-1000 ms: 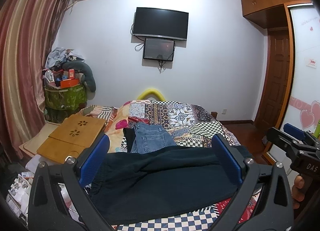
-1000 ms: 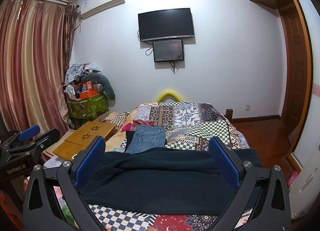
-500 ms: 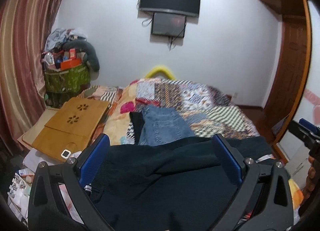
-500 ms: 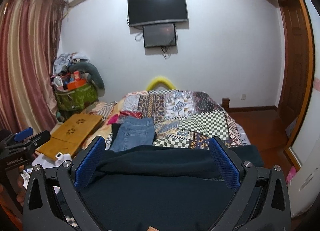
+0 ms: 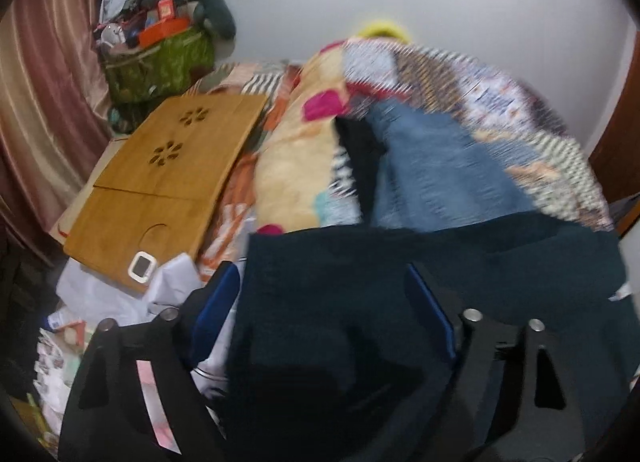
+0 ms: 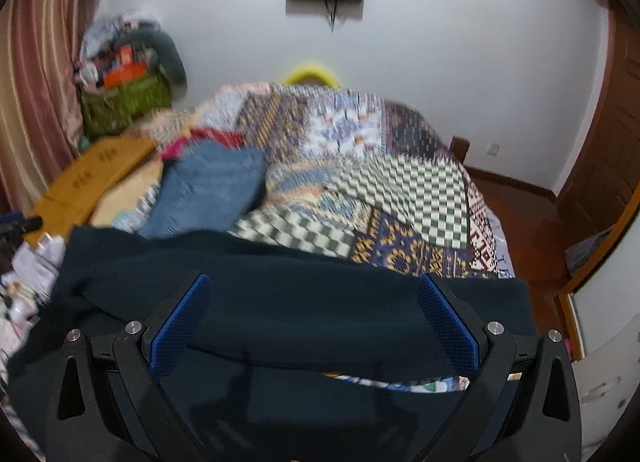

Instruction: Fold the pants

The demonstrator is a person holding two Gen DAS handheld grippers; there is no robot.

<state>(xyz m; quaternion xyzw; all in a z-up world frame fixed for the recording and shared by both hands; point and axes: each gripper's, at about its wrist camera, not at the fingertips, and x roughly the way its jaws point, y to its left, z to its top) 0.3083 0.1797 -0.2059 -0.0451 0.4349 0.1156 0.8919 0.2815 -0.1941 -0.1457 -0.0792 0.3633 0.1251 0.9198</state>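
The dark pants (image 6: 280, 302) are laid crosswise along the near edge of the bed (image 6: 400, 189), over the patchwork cover, presumably so that both ends can be reached from the foot of the bed. The left claw (image 5: 326, 314) is held wide, its blue pads set either side of the cloth toward the near left corner, though the view is blurred; nothing is gripped. The right claw (image 6: 312, 322) is likewise spread wide above the pants toward the near right corner, with a folded edge lying between its pads. Both seem positioned for a pinch on the fabric. Folded blue jeans (image 6: 212, 189) are kept farther up the bed toward its left edge, apart from the working area.
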